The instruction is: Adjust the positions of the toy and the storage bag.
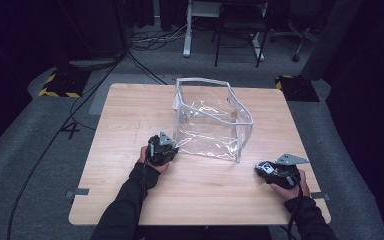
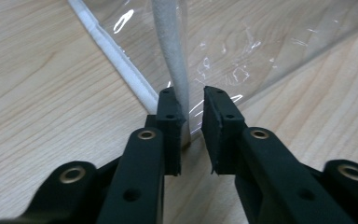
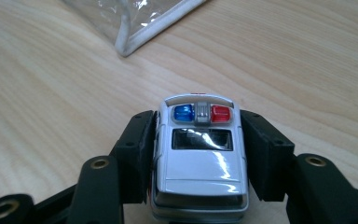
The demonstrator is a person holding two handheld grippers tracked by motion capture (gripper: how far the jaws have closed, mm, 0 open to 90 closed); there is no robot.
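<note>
Gripped between the black jaws of the right tool (image 3: 200,154), a small white toy police car (image 3: 199,163) sits with its long axis running along the jaws, its blue and red roof lights toward the far end. Both jaws press flat against the car's sides, and the car rests low over the wooden desk (image 3: 51,93). From the high view, this right tool (image 1: 261,169) lies at the near right of the desk (image 1: 130,110), held by the person's right hand (image 1: 290,187), and points left; the car itself is too small to make out there.

Farther in, the left tool (image 2: 193,126) is narrowly open. A white-trimmed upright edge (image 2: 170,51) of a clear plastic bag (image 2: 261,42) stands in the gap, touching the left jaw, while the right jaw stands just clear of it. From above, the left tool (image 1: 166,147) sits near the middle of the desk in the left hand (image 1: 147,160), at the bag's near left corner.

That clear plastic bag (image 1: 210,120) stands upright and open-topped at the desk's centre, its white piping outlining a boxy shape. Through its walls I see creased film and the desk's wood; I cannot make out any object inside it. Its near right corner (image 3: 126,44) lies on the desk, well apart from the car.
</note>
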